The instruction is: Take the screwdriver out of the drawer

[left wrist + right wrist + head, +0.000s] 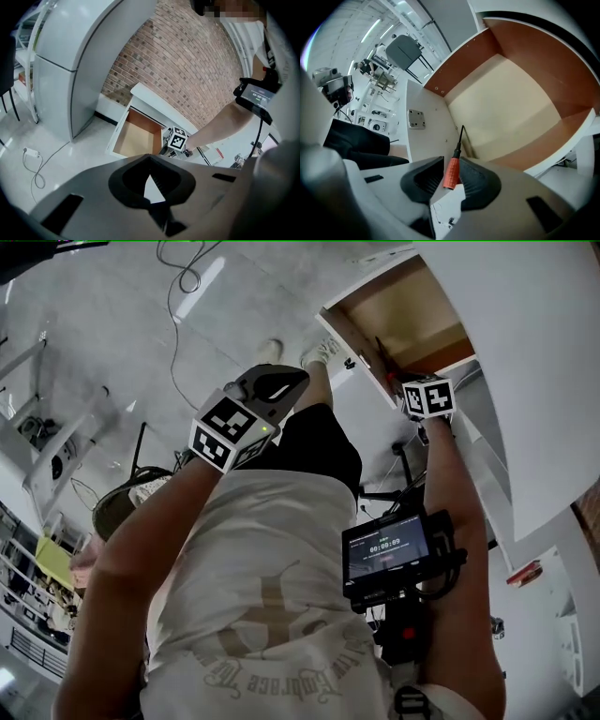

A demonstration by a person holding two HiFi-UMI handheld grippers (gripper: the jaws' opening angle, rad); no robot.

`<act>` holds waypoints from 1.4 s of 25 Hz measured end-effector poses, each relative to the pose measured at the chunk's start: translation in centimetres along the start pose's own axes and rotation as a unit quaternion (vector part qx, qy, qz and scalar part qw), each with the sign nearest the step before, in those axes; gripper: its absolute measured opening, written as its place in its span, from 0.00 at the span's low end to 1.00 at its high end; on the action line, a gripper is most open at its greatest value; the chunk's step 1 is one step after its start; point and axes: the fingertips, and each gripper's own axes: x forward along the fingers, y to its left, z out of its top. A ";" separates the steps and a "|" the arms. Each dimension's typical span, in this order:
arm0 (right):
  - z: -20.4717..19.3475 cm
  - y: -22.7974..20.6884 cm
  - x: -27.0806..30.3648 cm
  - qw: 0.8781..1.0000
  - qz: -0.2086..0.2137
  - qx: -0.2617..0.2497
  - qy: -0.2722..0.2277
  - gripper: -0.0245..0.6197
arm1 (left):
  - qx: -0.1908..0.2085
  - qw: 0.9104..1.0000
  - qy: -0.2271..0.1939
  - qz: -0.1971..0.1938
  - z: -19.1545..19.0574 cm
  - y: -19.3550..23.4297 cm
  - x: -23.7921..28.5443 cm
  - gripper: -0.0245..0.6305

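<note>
Left arm [131, 540] reaches forward, the left gripper [150, 160] tilted gently downward, its fingers [125, 182] closed together on nothing. Right arm [461, 521] stretches ahead, the right gripper [451, 164] pointing steeply down, fingers [482, 182] standing apart

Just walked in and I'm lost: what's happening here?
A person works with a gripper in each hand. The right gripper is down at an open drawer, jaws apart around an orange-handled screwdriver but not clamped on it. The left gripper is shut and empty, held back from the drawer.
</note>
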 end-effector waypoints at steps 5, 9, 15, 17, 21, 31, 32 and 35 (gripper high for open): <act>0.1 0.1 0.3 0.999 0.006 -0.016 0.036 0.21 | -0.004 1.000 -0.001 0.000 -1.2 -1.1 -0.2 0.07; 0.8 -0.1 0.3 0.998 0.011 -0.021 0.055 0.23 | -0.005 1.000 -0.011 0.005 -0.9 -1.9 -0.3 0.07; 0.9 -0.5 1.1 0.995 0.026 -0.025 0.088 0.25 | -0.020 0.999 -0.026 0.017 -1.3 -2.1 -0.7 0.07; 1.3 -0.5 1.7 0.995 0.036 -0.016 0.097 0.25 | -0.024 0.999 -0.029 0.020 -1.5 -1.7 -0.7 0.07; 1.2 -0.5 2.8 0.992 0.053 -0.009 0.116 0.25 | -0.036 0.999 -0.033 0.021 -1.8 -1.4 -0.2 0.07; 0.4 -1.4 5.3 0.980 0.059 0.002 0.191 0.24 | -0.048 0.998 -0.033 0.022 -2.5 -0.7 1.1 0.07; 0.2 -1.5 5.4 0.978 0.054 0.004 0.203 0.24 | -0.049 0.998 -0.032 0.023 -2.5 -0.6 1.0 0.07; -0.2 -1.7 5.4 0.972 0.045 0.010 0.229 0.20 | -0.052 0.998 -0.033 0.026 -2.4 -0.3 0.6 0.07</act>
